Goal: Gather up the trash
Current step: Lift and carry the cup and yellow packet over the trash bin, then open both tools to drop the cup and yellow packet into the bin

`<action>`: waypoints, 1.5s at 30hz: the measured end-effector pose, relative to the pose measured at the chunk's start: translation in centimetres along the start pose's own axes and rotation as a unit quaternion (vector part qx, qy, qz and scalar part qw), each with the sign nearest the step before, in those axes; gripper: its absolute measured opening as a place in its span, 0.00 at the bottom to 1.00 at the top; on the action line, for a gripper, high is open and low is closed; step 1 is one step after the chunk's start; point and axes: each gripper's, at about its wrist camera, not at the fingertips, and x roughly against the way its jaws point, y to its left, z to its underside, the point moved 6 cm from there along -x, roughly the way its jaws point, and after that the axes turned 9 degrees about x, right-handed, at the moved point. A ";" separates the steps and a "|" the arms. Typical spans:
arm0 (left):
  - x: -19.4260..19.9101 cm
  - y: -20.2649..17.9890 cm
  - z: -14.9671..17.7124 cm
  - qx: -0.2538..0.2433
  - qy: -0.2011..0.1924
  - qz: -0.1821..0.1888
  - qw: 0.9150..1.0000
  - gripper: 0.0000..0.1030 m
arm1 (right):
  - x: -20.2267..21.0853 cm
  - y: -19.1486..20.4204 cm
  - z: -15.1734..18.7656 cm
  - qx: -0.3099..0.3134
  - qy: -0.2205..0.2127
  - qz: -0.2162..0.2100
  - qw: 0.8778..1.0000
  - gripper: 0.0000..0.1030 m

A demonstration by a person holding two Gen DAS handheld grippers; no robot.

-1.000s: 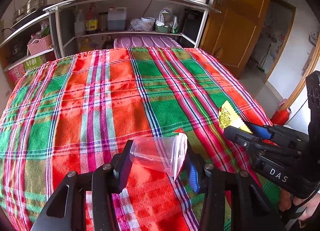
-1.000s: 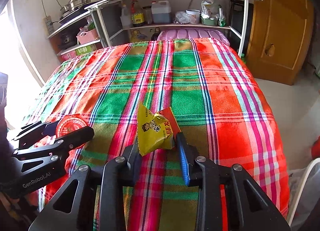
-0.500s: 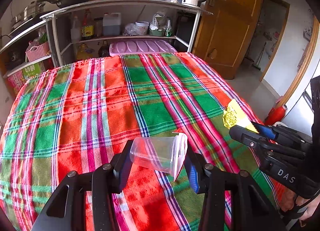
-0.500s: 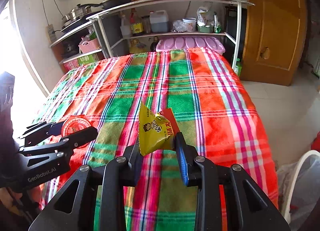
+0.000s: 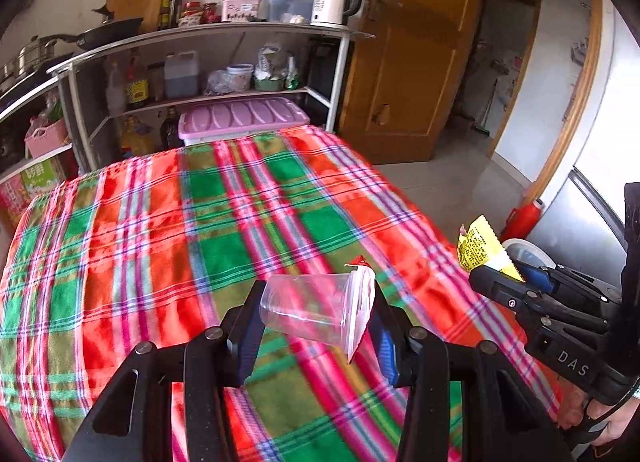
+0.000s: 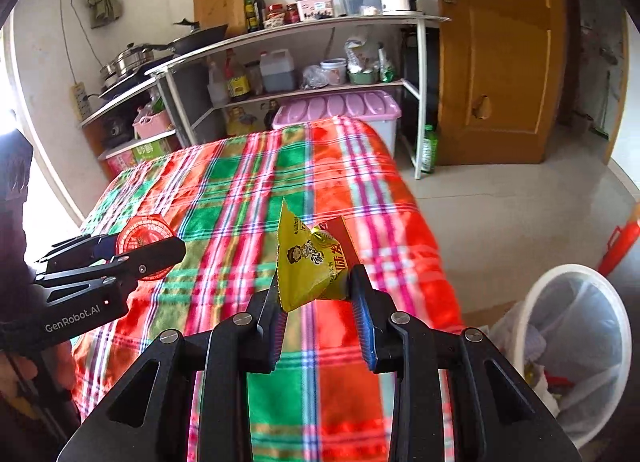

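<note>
A clear plastic cup [image 5: 308,312] with a red-printed lid lies sideways between the pads of my left gripper [image 5: 316,316], which is shut on it above the plaid tablecloth [image 5: 168,230]. My right gripper [image 6: 316,294] is shut on a yellow and red snack wrapper [image 6: 310,262], also lifted off the cloth. In the left wrist view that wrapper [image 5: 482,248] and the right gripper [image 5: 516,282] show at the right edge. In the right wrist view the left gripper [image 6: 120,252] shows at the left, with the cup's red lid [image 6: 144,236] facing me.
A white bin [image 6: 568,350] lined with a bag and holding rubbish stands on the floor right of the table. Behind the table are a shelf unit [image 5: 208,74] with bottles and a kettle, a purple-lidded box [image 5: 244,118] and a wooden door [image 6: 500,50].
Both grippers have risen and drawn back towards the right with their items still held. The bin has come into view at the right.
</note>
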 end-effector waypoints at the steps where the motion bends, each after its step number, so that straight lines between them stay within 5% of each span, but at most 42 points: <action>1: 0.0 -0.9 0.0 -0.005 0.000 0.006 1.000 0.46 | 0.5 -0.5 0.1 -0.003 -0.003 0.005 1.000 0.30; 17: -2.8 -14.2 0.5 -0.081 0.020 0.079 0.993 0.46 | 7.6 -11.4 3.7 -0.067 -0.014 0.094 0.993 0.30; 31: -7.7 -26.4 3.3 -0.147 0.075 0.142 0.976 0.47 | 11.1 -21.4 9.2 -0.129 0.013 0.162 0.978 0.30; 45: -11.6 -30.7 6.0 -0.167 0.111 0.128 0.971 0.50 | 9.3 -25.5 12.7 -0.142 0.061 0.176 0.972 0.33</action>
